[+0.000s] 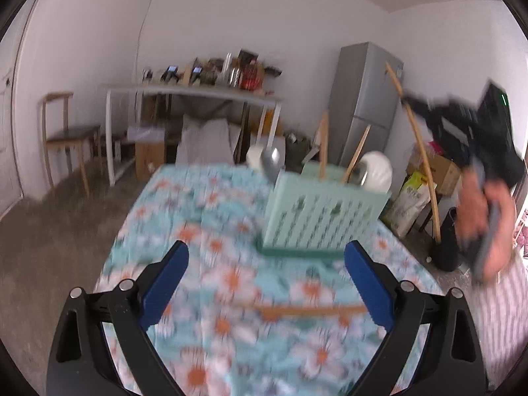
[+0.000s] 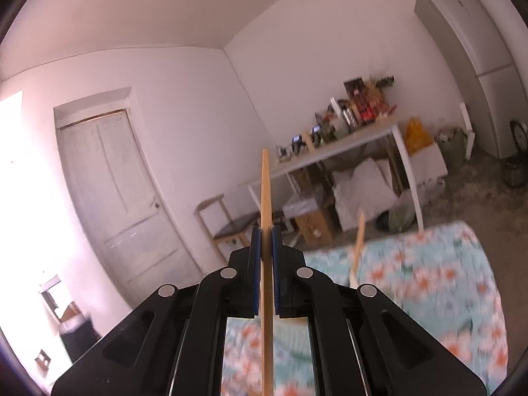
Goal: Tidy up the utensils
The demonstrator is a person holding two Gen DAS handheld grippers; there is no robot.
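My left gripper (image 1: 265, 254) is open and empty, low over the floral tablecloth (image 1: 211, 204). Just beyond its fingertips stands a mint-green slotted utensil holder (image 1: 321, 211) with wooden handles, a metal spoon (image 1: 272, 161) and a white ladle (image 1: 376, 170) in it. A wooden chopstick (image 1: 310, 312) lies on the cloth between the left fingers. My right gripper (image 1: 429, 112) is raised at the far right, shut on a long wooden chopstick (image 1: 419, 145). In the right wrist view the chopstick (image 2: 265, 191) runs up between the shut fingers of the right gripper (image 2: 266, 231).
The table's far edge (image 1: 198, 166) drops to a concrete floor. Beyond are a wooden chair (image 1: 66, 135), a white cluttered side table (image 1: 194, 94), cardboard boxes and a grey fridge (image 1: 366, 99). A closed door (image 2: 115, 191) shows in the right wrist view.
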